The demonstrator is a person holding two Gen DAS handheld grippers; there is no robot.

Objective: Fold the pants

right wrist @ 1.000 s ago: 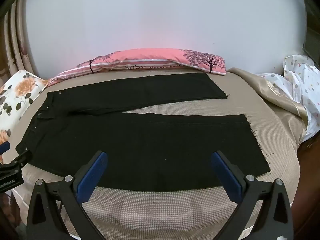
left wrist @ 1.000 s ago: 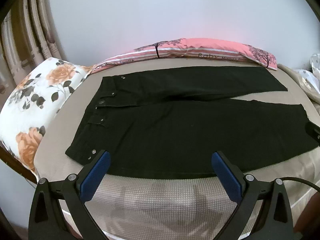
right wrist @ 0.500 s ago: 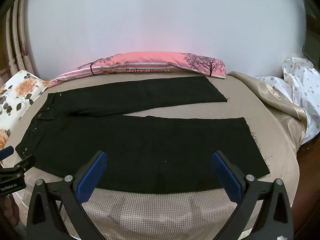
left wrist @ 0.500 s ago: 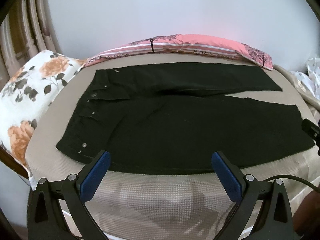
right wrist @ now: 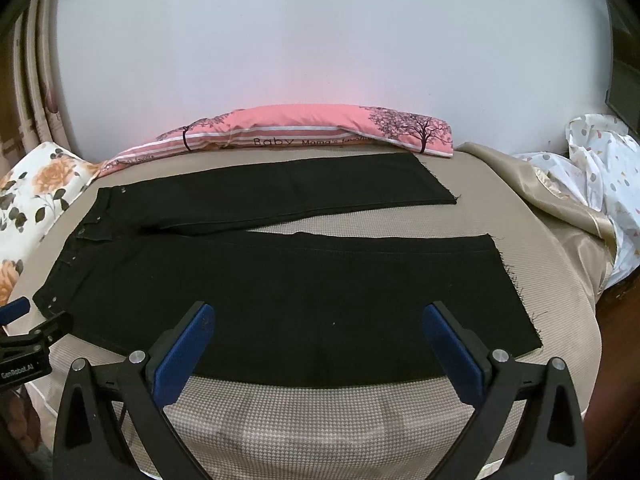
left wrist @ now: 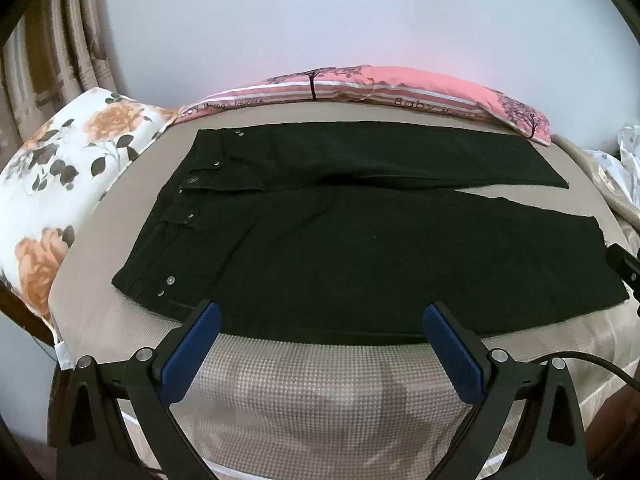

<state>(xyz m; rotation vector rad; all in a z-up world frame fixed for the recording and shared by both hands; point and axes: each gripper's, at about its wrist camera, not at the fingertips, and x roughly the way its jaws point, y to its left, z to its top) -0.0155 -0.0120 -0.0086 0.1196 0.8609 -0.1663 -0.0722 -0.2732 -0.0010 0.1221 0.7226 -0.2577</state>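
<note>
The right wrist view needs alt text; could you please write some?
Black pants lie flat on a beige bed, legs spread apart, waistband at left. The open right claw hovers over the near leg; a pink pillow lies behind.

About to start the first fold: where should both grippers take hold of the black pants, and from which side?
Judging by how the pants lie flat with legs apart, grip the near leg's front edge: left gripper by the waistband corner, right gripper by the hem corner. Come in low from the near bed edge, one finger under the cloth.
</note>
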